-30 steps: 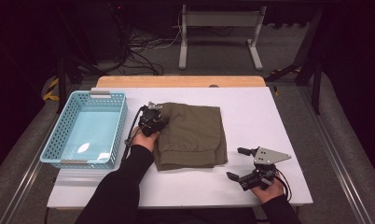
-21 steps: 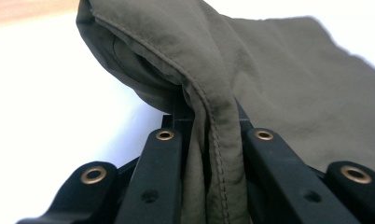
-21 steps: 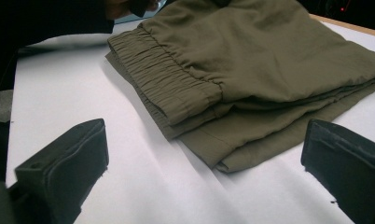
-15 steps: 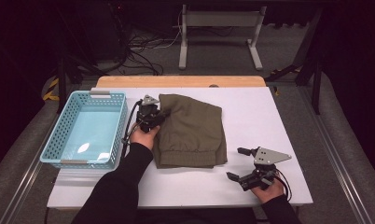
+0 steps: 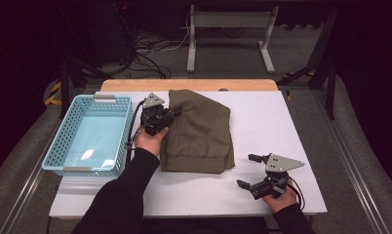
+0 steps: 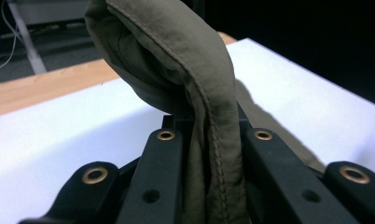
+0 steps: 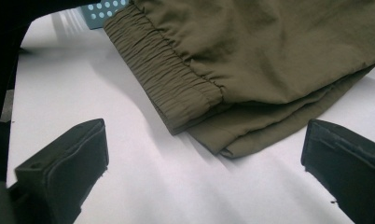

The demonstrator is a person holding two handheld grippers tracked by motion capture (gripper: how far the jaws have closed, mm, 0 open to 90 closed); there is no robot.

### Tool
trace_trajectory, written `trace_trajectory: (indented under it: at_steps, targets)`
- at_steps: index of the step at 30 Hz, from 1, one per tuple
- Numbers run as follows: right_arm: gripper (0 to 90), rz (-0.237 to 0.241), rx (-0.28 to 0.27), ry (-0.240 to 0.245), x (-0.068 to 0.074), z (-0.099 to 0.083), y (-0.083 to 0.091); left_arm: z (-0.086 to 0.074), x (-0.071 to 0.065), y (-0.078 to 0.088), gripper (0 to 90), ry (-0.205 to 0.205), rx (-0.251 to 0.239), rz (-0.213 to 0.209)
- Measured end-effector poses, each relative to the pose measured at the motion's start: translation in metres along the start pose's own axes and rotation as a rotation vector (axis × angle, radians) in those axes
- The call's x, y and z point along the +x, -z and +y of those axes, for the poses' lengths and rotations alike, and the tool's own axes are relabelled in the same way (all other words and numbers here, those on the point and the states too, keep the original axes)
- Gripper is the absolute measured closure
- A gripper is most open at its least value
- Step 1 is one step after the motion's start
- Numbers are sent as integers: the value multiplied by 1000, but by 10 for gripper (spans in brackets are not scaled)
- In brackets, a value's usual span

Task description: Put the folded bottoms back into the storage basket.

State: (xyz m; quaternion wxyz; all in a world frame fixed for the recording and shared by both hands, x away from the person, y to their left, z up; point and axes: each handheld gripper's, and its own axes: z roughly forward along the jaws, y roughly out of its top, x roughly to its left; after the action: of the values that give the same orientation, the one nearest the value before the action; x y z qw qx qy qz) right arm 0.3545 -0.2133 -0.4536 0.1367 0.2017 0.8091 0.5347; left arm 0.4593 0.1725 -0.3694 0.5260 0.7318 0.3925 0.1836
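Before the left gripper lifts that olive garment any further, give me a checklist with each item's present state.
1. Left gripper clamped on the olive garment: ok, seam pinched between the jaws.
2. Right gripper free: ok, jaws open, on the white table, apart from the cloth.
3. Blue basket ready: ok, nothing inside.
4. Elastic waistband flat: ok.
5. Garment free of snags underneath: cannot tell.

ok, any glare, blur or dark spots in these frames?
High view: glare patch on the basket floor, room behind the table dark. Left gripper view: the olive garment sharp, background soft. Right gripper view: near jaws slightly soft, waistband crisp.
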Motion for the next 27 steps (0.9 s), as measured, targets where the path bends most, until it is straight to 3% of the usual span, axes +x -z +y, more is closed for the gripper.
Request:
trace_trajectory:
  at_steps: [7, 27]
  targets:
    - [14, 1, -1, -1, 0, 0, 0, 8, -6, 9, 821, 6, -45, -35]
    - [13, -7, -8, -3, 0, 0, 1, 28, -22, 40, 823, -52, -125, -48]
